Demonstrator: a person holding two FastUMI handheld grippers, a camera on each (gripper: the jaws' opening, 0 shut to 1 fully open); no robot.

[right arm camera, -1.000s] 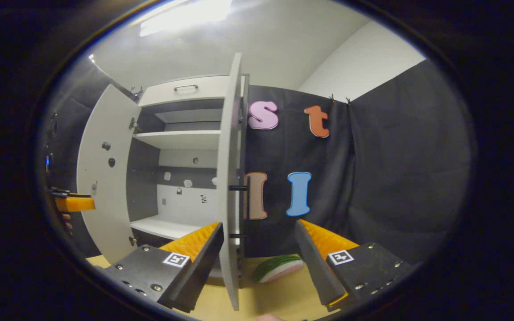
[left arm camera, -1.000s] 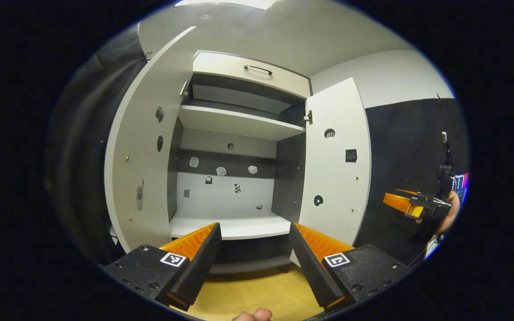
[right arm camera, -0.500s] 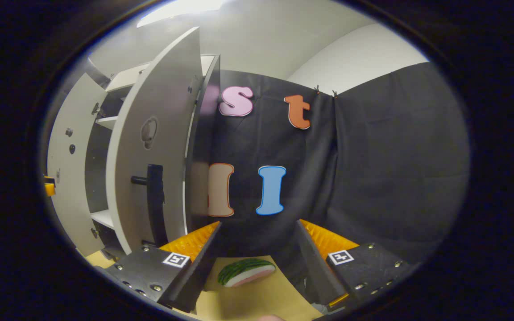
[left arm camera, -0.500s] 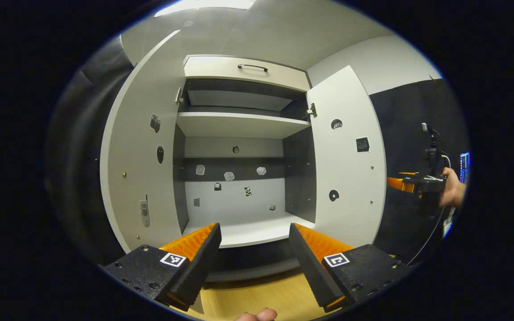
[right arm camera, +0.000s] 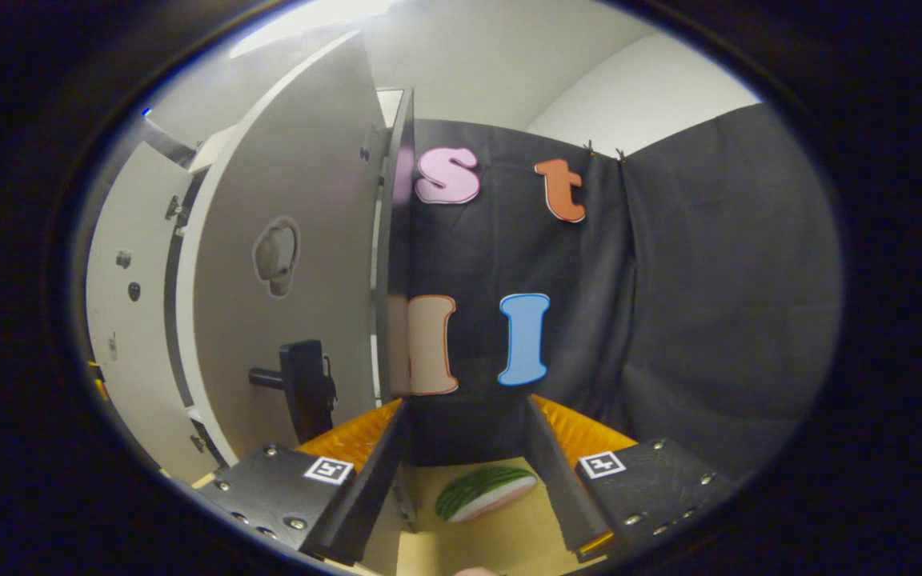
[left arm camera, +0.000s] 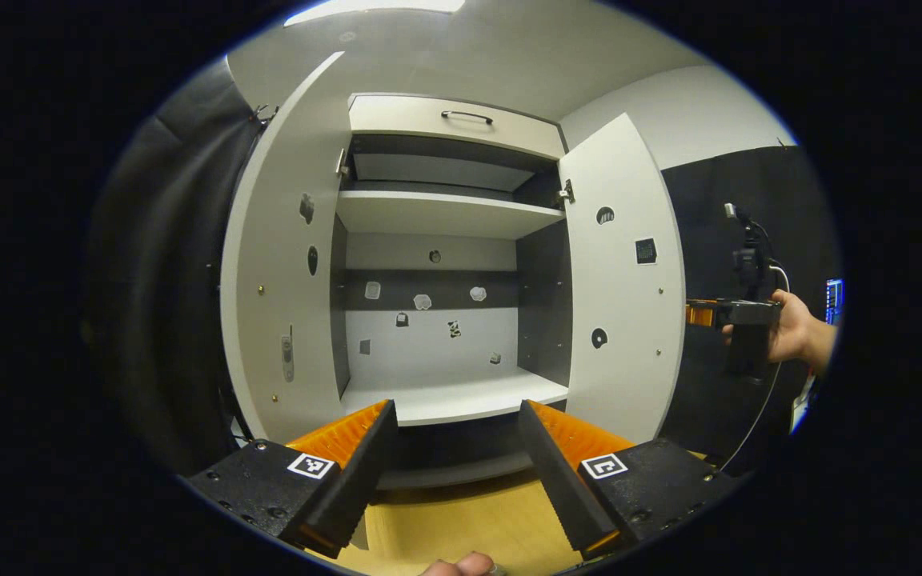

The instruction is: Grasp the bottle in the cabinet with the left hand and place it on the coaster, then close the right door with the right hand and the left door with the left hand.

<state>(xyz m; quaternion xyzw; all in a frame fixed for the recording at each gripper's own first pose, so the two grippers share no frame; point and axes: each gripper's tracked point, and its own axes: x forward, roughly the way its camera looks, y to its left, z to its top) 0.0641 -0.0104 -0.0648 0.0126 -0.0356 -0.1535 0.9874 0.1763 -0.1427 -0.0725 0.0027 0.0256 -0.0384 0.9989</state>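
Cabinet (left arm camera: 445,240) stands with both doors open; its shelves hold no bottle that I can make out, and neither bottle nor coaster can be placed from these views. Judged step in hand: closing the right door (right arm camera: 285,264) with the right claw (right arm camera: 465,448).

Right claw: fingers spread, gripping nothing. It sits at the outer face of the right door, near the free edge, just beside the black door handle (right arm camera: 301,388). Whether a finger touches the panel I cannot tell. In the left gripper view the same claw (left arm camera: 709,314) reaches from behind the door (left arm camera: 625,280), a hand (left arm camera: 789,332) holding it.

To do it well: press flat on the outer face close to the handle side, far from the hinges, and follow the door's arc round in one smooth sweep. Keep the fingers off the door edge so nothing is pinched at the frame.

Left claw (left arm camera: 453,448): wide open, empty, facing the lower shelf (left arm camera: 453,398) from in front. It lies near the closing door's path and would best draw clear. The left door (left arm camera: 285,264) stands wide open.

Around: a watermelon-slice toy (right arm camera: 483,492) lies on the wooden desk (right arm camera: 501,536) beyond the right claw, apart from the door's swing.
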